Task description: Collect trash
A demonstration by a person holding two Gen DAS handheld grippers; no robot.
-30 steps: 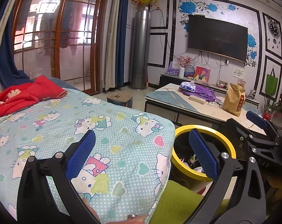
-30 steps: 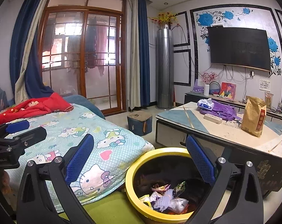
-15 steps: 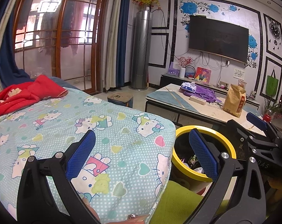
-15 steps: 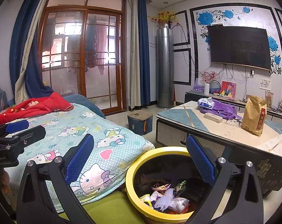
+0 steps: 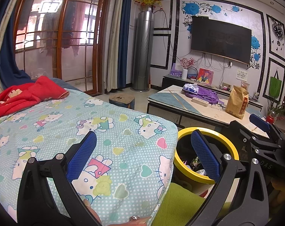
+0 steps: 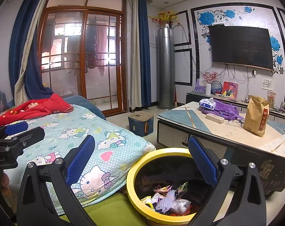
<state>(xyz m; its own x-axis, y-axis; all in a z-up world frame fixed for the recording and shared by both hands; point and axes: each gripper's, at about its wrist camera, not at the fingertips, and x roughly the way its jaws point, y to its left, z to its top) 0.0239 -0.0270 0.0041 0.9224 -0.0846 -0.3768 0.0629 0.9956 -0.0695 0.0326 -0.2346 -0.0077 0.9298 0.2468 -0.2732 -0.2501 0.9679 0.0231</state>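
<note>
Both claws are hanging wide open and empty beside a yellow bin (image 6: 135,195). The right claw (image 6: 141,158) is hovering above the wrappers (image 6: 170,199) lying inside the bin, while the left claw (image 5: 143,155) is hovering over the bed (image 5: 104,124) just beside it.

Round yellow-rimmed plastic bin (image 6: 140,203) stands on the floor between the quilt-covered bed (image 6: 108,146), to its left, and the low marble-topped worktop (image 6: 223,133), behind and to its right. Crumpled snack wrappers (image 6: 170,199) lie in the bin. Red fleece blanket (image 6: 33,107) lies at the bed's far end. On the worktop: brown paper bag (image 6: 255,116) to the right, white power strip (image 6: 215,118) left of it, purple cloth bundle (image 6: 223,109) behind the strip. Square padded stool (image 6: 140,122) sits on the floor behind the bin. Wall-mounted flat television (image 6: 240,47) hangs behind the worktop.
</note>
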